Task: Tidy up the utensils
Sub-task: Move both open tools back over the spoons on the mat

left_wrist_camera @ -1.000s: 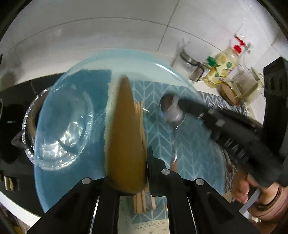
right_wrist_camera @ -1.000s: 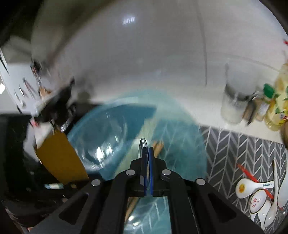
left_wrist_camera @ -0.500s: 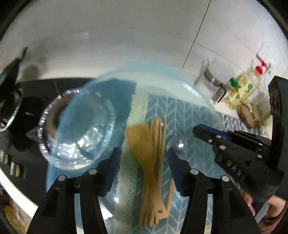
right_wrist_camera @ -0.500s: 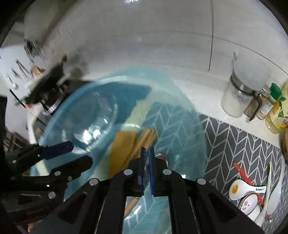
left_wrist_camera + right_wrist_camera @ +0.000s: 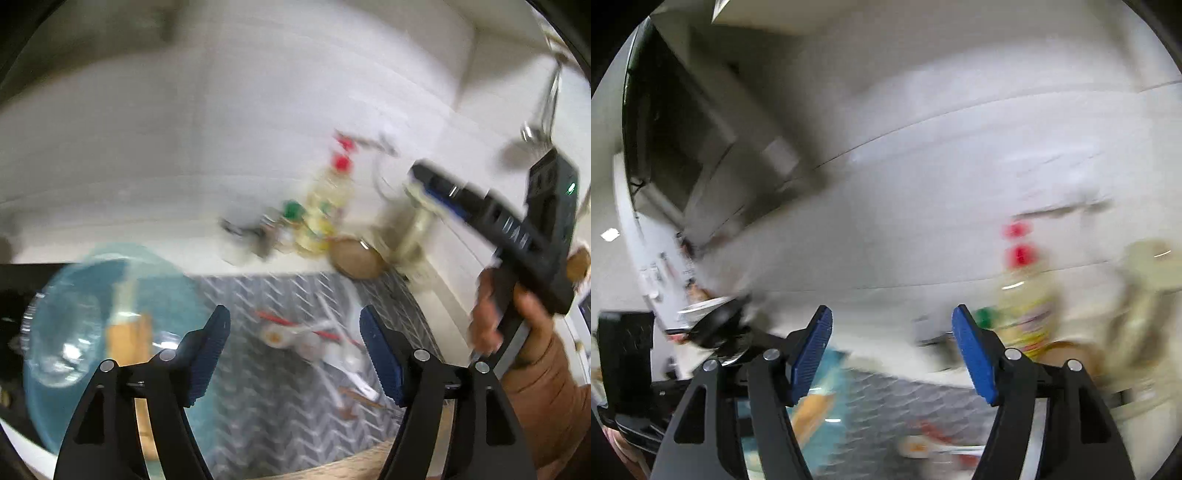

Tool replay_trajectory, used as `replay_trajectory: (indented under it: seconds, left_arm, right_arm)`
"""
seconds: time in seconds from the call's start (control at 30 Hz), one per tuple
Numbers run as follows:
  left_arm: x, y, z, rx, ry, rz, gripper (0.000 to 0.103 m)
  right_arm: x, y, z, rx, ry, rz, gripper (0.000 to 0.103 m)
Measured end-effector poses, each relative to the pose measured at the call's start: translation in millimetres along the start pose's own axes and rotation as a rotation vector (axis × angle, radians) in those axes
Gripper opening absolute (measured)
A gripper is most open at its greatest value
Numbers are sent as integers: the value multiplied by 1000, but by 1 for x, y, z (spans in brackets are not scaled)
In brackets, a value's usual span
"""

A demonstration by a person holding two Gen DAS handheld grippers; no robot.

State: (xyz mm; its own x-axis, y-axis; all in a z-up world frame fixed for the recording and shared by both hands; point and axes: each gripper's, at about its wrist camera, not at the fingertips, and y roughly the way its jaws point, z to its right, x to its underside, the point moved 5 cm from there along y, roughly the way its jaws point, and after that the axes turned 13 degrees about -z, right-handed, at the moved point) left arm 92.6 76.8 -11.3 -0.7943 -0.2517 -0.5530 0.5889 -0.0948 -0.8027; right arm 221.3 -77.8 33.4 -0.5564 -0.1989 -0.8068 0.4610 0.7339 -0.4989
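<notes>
Both the left gripper [image 5: 293, 345] and right gripper [image 5: 892, 347] have just been opening, empty; the wooden spatula [image 5: 123, 338] lies in the blue glass bowl [image 5: 177, 295], white ceramic spoons [image 5: 295, 334] still wait on the worktop.

Bowl [image 5: 110, 332] left of spoons [image 5: 314, 336] on mat [image 5: 273, 398].

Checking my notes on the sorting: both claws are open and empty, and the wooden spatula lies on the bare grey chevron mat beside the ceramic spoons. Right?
Not quite. The wooden spatula lies in the blue glass plate, not beside the ceramic spoons on the grey chevron mat; the left wrist view shows this. The left claw and right claw are open and empty.
</notes>
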Motion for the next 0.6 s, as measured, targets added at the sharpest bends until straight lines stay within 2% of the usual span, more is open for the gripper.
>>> replay_trajectory:
  seconds: [0.1, 0.17, 0.3, 0.47, 0.53, 0.6]
  left_arm:
    - [12, 61, 26, 49, -44, -106, 73]
    - [24, 101, 33, 41, -66, -165, 72]
    - [45, 168, 25, -3, -129, -261, 54]
    - [52, 218, -2, -18, -277, -294, 43]
    - [51, 226, -4, -8, -301, -288, 43]
    - [47, 232, -4, -27, -293, -268, 43]
  right_arm:
    - [25, -6, 59, 121, 49, -91, 66]
    - [50, -2, 88, 128, 107, -161, 66]
    - [103, 13, 123, 145, 167, -271, 66]
    - [138, 36, 137, 123, 180, -352, 65]
    - [147, 43, 139, 111, 176, -376, 64]
    - [156, 46, 138, 93, 171, -388, 58]
